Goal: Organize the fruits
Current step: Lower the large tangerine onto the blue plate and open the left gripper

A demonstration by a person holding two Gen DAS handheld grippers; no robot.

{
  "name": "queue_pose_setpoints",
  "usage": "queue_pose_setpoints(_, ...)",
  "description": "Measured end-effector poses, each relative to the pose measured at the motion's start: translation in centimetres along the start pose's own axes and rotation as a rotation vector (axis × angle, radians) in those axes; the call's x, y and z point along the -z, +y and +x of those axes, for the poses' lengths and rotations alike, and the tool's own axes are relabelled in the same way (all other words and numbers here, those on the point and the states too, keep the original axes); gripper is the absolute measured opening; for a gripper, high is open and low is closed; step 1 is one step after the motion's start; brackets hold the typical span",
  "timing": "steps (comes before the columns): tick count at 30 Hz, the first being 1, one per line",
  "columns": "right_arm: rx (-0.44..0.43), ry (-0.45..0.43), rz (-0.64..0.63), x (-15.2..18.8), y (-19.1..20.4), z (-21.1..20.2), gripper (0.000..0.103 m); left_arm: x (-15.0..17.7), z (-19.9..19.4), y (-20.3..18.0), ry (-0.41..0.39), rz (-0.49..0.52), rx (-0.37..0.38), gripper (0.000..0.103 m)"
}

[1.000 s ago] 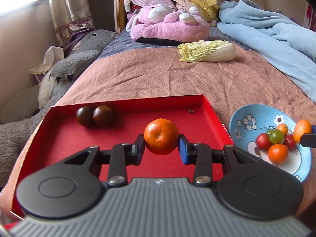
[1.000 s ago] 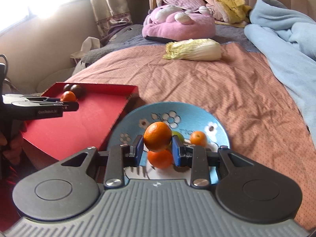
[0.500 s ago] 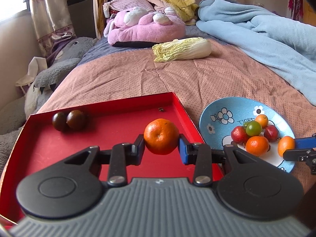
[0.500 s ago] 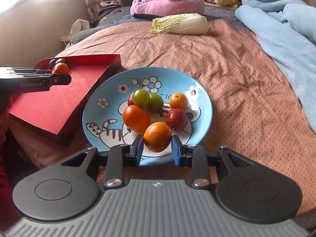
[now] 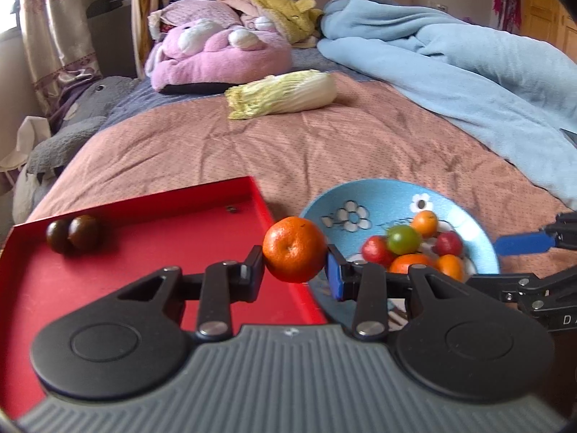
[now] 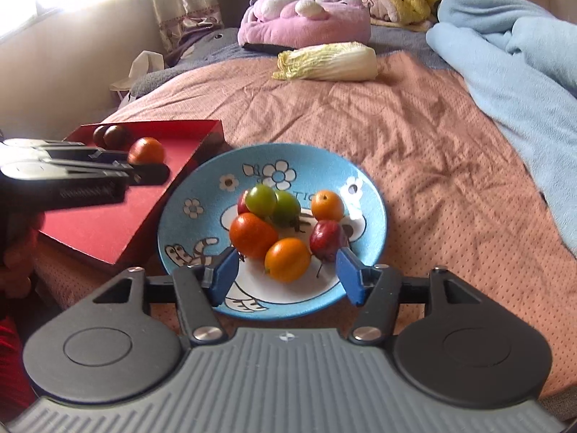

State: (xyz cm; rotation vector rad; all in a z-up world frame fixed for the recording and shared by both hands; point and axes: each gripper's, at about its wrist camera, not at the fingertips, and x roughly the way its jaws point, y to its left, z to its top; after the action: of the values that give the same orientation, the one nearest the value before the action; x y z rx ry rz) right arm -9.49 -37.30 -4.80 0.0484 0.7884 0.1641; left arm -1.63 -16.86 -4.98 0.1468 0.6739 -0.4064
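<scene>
Fruits — round orange mandarin [image 5: 294, 249] pinched in left gripper [image 5: 294, 270] | right gripper [image 6: 286, 274] just spread, small orange fruit [image 6: 287, 259] loose between its jaws on blue flowered plate [image 6: 375, 216] | next: lower mandarin onto plate at 3 o'clock

Each gripper is built alike: a grey ribbed housing at the base, two round black discs to either side, and black linkage arms with triangular cut-outs pinned by silver screws. A small compass-like emblem sits at the housing's top edge. The left gripper [image 5: 294, 270] has one black finger and one blue pad [image 5: 333, 276]. The right gripper [image 6: 286, 274] shows blue pads [image 6: 227, 272] on both fingers. White lettering marks its side, too blurred to read.
</scene>
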Motion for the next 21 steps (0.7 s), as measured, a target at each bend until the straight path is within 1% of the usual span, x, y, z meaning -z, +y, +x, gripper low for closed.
queue_pose_setpoints(3, 0.002, -0.011, 0.004, -0.2, 0.2, -0.3, 0.066, 0.2, 0.4, -1.4, 0.010, 0.023, 0.038, 0.039)
queue_pose_setpoints(8, -0.009, -0.007, 0.011, -0.1, 0.4, -0.1, 0.071, 0.9, 1.1, -2.9, 0.034, 0.070, 0.077, 0.039)
queue_pose_setpoints(15, -0.035, 0.007, -0.002, 0.0, 1.2, 0.2, 0.073, 1.5, 2.3, -3.6, 0.067, 0.111, 0.078, 0.039)
queue_pose_setpoints(18, -0.041, 0.009, 0.000, 0.1, 1.3, 0.2, 0.073, 1.6, 2.5, -3.6, 0.067, 0.119, 0.066, 0.040)
queue_pose_setpoints(21, -0.039, 0.011, 0.005, 0.2, 1.1, 0.2, 0.073, 1.6, 2.5, -3.5, 0.064, 0.118, 0.071, 0.040)
